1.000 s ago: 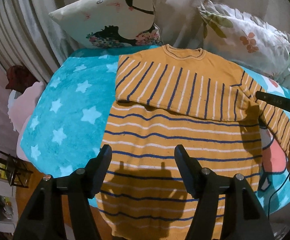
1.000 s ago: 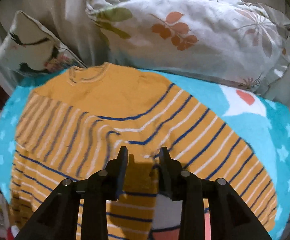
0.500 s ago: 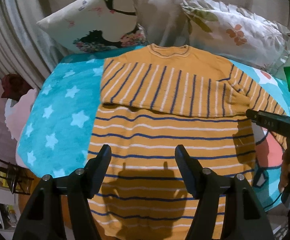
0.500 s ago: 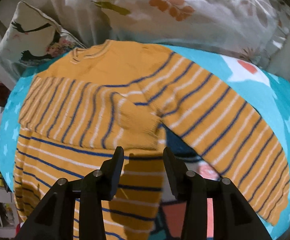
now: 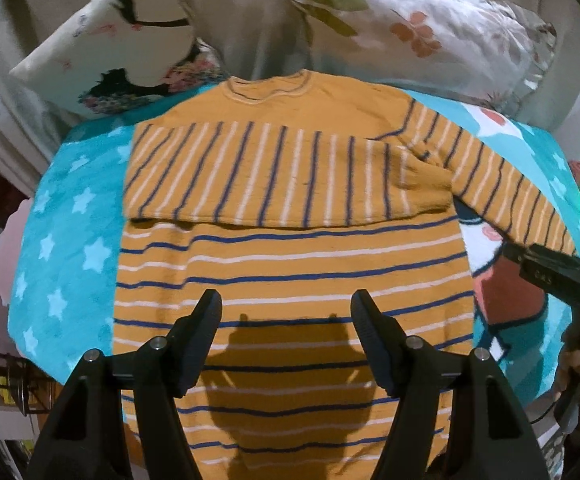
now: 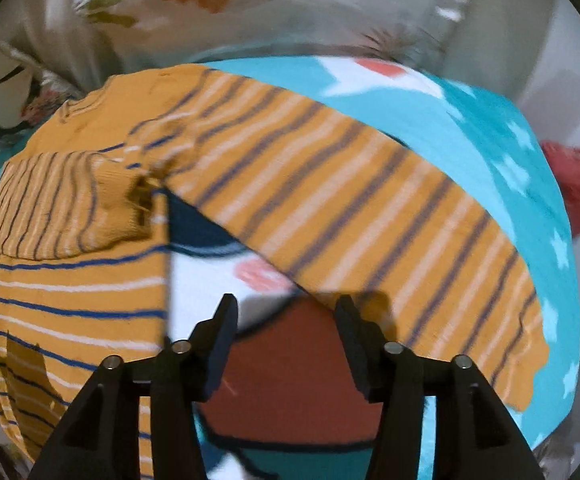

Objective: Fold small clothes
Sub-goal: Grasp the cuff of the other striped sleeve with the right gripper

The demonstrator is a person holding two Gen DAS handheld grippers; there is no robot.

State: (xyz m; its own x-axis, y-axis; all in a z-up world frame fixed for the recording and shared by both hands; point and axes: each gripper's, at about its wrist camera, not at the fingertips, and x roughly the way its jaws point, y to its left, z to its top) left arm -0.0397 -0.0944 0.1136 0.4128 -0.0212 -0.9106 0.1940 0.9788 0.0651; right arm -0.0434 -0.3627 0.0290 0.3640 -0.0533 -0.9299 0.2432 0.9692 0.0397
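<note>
The left gripper (image 5: 285, 312) hangs with its fingers (image 5: 205, 320) spread apart and nothing between them; below and beyond the tips lies the body of the sweater (image 5: 290, 264), orange with thin blue and white stripes, and the gripper's shadow falls on the cloth just ahead of the tips. Further out from these fingers, one sleeve (image 5: 273, 176) is folded flat across the chest, its cuff ending toward the right-hand finger's side. Past that fold is the round collar (image 5: 269, 86), and beyond the collar two printed pillows (image 5: 418, 28) lean against a pale curtain. To the left of the fingers the turquoise blanket (image 5: 69, 208) with white stars is bare.

The right gripper (image 6: 285, 312) has its jaws opening, and no cloth sits between them: the tips hover over a red and white patch of the blanket's printed picture. The right finger (image 6: 354, 332) is just beside the lower edge of the other sleeve (image 6: 370, 208), which stretches out diagonally away from the body toward the right and lies flat on the blanket (image 6: 490, 128); whether the finger touches it I cannot tell. Left of the left finger is the side edge of the sweater's body. This view is blurred
</note>
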